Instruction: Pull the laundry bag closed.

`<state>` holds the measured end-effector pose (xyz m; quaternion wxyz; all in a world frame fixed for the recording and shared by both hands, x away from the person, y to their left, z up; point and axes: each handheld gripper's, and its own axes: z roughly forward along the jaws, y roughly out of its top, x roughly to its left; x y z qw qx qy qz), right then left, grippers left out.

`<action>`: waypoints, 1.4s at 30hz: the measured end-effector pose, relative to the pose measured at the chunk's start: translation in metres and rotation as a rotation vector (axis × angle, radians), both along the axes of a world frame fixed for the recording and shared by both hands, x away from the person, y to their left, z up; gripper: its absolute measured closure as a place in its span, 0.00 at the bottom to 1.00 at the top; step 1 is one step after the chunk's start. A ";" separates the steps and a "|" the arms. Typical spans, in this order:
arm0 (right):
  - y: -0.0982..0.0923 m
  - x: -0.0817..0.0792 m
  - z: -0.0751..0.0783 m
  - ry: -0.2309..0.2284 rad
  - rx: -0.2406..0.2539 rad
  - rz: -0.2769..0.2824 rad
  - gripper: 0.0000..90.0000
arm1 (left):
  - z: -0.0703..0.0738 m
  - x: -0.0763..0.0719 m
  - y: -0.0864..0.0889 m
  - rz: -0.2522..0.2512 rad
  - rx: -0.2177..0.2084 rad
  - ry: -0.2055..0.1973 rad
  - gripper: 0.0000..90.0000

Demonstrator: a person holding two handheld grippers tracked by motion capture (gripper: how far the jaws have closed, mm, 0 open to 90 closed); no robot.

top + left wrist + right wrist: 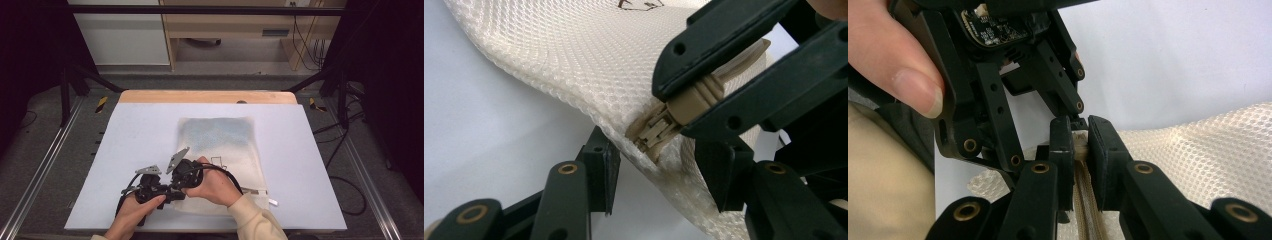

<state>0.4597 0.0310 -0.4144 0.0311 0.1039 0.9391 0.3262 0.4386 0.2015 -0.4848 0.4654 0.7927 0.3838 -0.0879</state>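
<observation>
White table [130,150]: mesh bag [220,145]; right gripper [1079,145] fingers clamp zipper pull [696,97]; left gripper [659,175] fingers straddle bag corner, apart.

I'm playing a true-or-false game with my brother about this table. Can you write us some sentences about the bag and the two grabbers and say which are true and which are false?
1. The mesh bag lies on the table. True.
2. The right gripper is shut on the zipper pull. True: its jaws pinch the beige pull.
3. The bag is bright red. False: it is cream white.
4. The left gripper is far from the bag. False: its jaws stand on either side of the bag's edge, by the zipper.
5. The two grippers are at opposite ends of the table. False: they are close together at the bag's near corner.
6. A hand holds the right gripper. True.
</observation>
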 end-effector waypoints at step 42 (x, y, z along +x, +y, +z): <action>-0.001 -0.001 0.000 0.000 -0.015 -0.005 0.91 | -0.008 0.004 -0.002 0.007 -0.006 0.008 0.88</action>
